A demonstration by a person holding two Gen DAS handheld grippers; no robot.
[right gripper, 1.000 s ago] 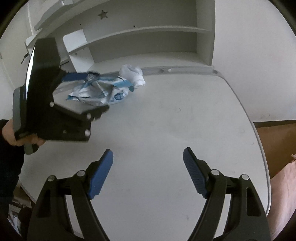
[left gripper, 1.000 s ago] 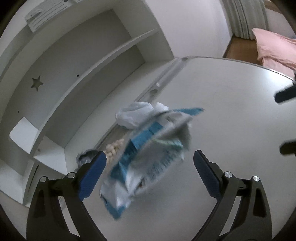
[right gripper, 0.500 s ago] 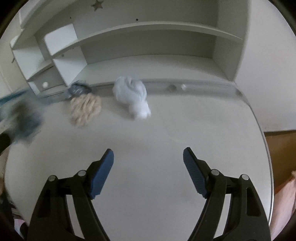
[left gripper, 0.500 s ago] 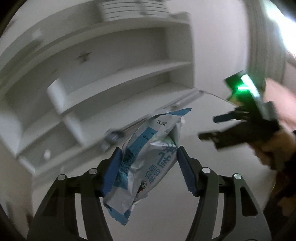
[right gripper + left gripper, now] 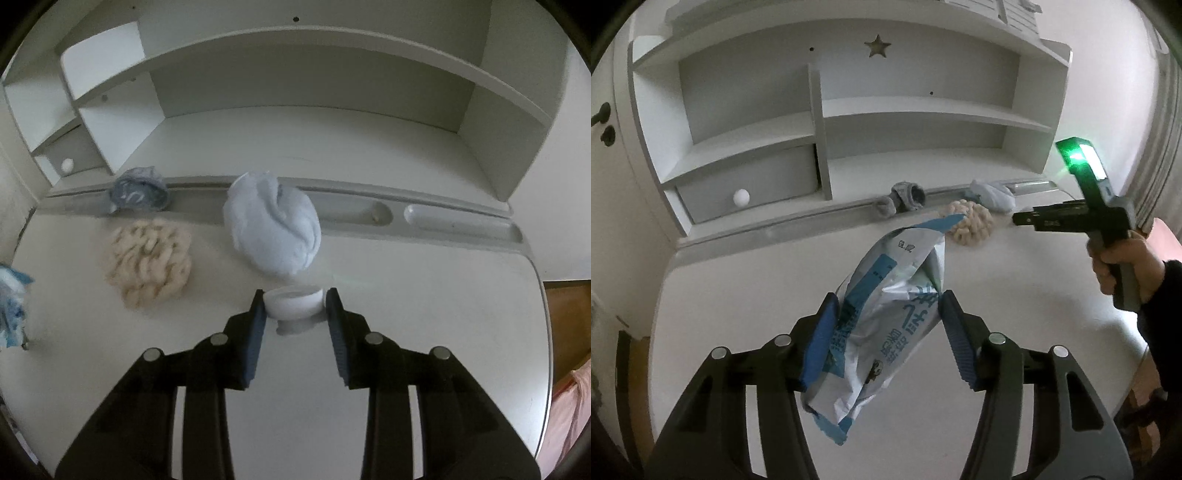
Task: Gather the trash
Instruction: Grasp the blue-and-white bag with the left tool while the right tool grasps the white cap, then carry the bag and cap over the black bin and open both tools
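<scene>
My left gripper (image 5: 888, 338) is shut on a crinkled blue-and-white snack wrapper (image 5: 886, 317) and holds it above the white desk (image 5: 738, 295); its edge shows at the left of the right wrist view (image 5: 13, 306). My right gripper (image 5: 295, 312) is closed around the tail of a crumpled white plastic bag (image 5: 273, 229) that rests on the desk (image 5: 424, 314) near the back groove. The right gripper also shows in the left wrist view (image 5: 1082, 218), held by a hand.
A beige knitted bundle (image 5: 149, 262) and a grey-blue cloth wad (image 5: 138, 194) lie left of the bag. A white shelf unit (image 5: 295, 74) with a small drawer (image 5: 746, 184) stands behind. A pen groove (image 5: 454, 221) runs along the back.
My left gripper has closed on the wrapper, lifted it and turned toward the shelves. My right gripper has moved forward to the white bag and closed on its tail.
</scene>
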